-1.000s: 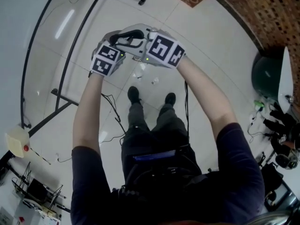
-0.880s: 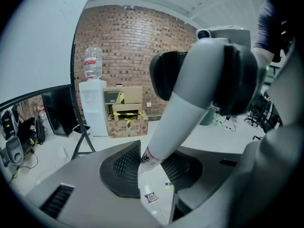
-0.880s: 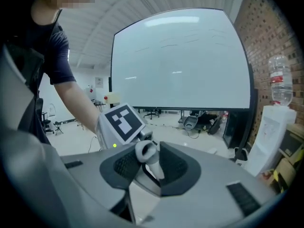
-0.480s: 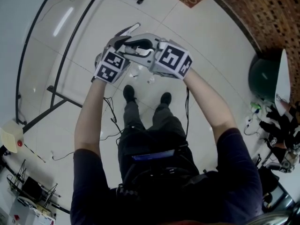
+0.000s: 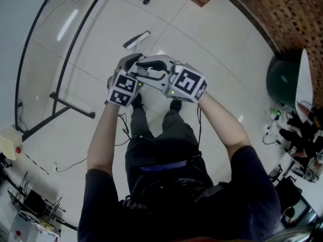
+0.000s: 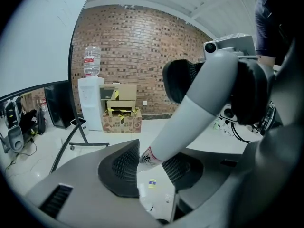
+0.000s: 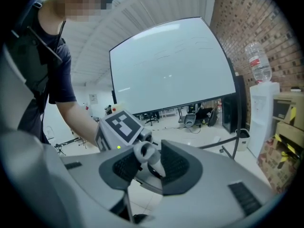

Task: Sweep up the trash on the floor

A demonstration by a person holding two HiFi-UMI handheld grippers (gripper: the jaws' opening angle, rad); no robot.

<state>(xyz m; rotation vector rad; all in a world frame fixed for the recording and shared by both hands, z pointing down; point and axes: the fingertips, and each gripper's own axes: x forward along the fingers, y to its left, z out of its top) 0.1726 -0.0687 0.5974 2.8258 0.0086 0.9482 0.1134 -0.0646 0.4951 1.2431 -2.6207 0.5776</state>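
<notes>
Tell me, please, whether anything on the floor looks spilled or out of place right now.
Yes: small scraps lie loose on the white floor, seen in the left gripper view just below the pole: one yellow-and-blue piece and some pale bits. They look like scattered litter, not things set down on purpose.

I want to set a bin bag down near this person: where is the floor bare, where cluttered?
Bare tile lies between the black stand and the person's legs, crossed by a thin cable; a wider patch runs from the long white object to the brick wall. Crowded: the right edge, with the green ball and cables, and the wire rack lower left.
</notes>
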